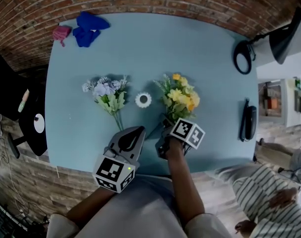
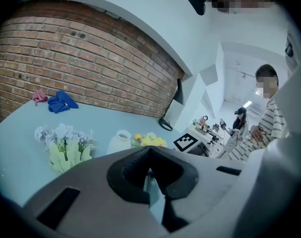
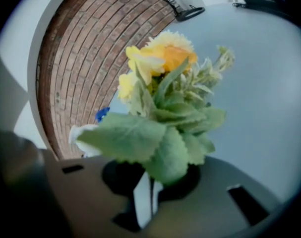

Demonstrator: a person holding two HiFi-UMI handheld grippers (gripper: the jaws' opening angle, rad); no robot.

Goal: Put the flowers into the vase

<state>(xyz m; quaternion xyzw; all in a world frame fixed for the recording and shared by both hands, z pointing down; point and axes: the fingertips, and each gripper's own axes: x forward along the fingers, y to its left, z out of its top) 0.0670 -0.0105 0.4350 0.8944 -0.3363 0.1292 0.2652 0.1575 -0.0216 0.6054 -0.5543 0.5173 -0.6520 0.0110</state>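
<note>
A white vase [image 1: 143, 100] stands at the middle of the light blue table [image 1: 205, 83]; it also shows in the left gripper view [image 2: 120, 142]. Pale purple and white flowers [image 1: 106, 90] lie to its left, yellow flowers [image 1: 180, 98] to its right. My right gripper [image 1: 166, 125] is at the yellow bunch's stem end. In the right gripper view its jaws [image 3: 149, 180] are shut on the thin stem, with leaves and yellow blooms [image 3: 157, 58] just ahead. My left gripper [image 1: 139, 129] hovers near the front edge, below the purple bunch's stems, shut and holding nothing [image 2: 149, 170].
A blue cloth [image 1: 89, 28] and a pink cloth [image 1: 61, 32] lie at the far left corner. A black cable loop [image 1: 242, 57] and a black handset [image 1: 248, 119] are at the right side. A person in a striped shirt [image 1: 262, 192] sits at the right.
</note>
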